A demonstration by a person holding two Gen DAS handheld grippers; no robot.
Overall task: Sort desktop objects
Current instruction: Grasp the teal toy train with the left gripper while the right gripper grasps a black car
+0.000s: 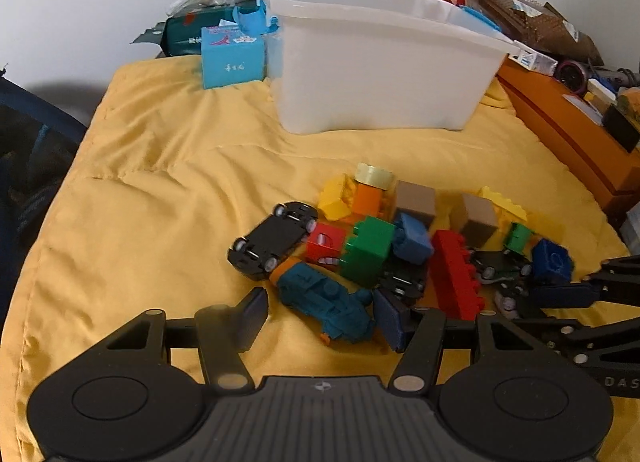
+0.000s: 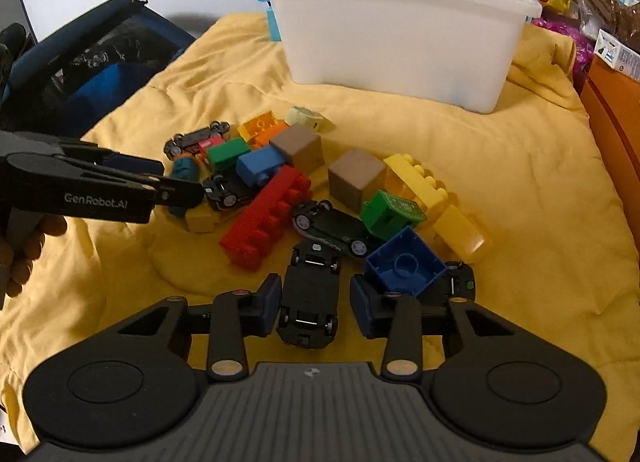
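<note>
A heap of toy bricks and small cars lies on a yellow quilt [image 1: 160, 190]. My left gripper [image 1: 320, 316] is open, its fingers either side of a teal toy vehicle [image 1: 324, 302] lying on the quilt. An upturned black car [image 1: 272, 238], a green brick [image 1: 366, 252] and a long red brick [image 1: 456, 274] lie just beyond. My right gripper [image 2: 316, 304] is open around an upturned black toy car [image 2: 310, 298]; the jaws are not pressed on it. A blue hollow brick [image 2: 404, 264] rests against its right finger. A white plastic bin [image 2: 400, 22] stands behind the heap.
A blue box [image 1: 232, 56] and bags stand left of the bin [image 1: 380, 62]. An orange box [image 1: 572, 138] with clutter borders the right side. A dark bag [image 2: 100, 58] lies off the quilt's left edge. Bare quilt lies left of the heap.
</note>
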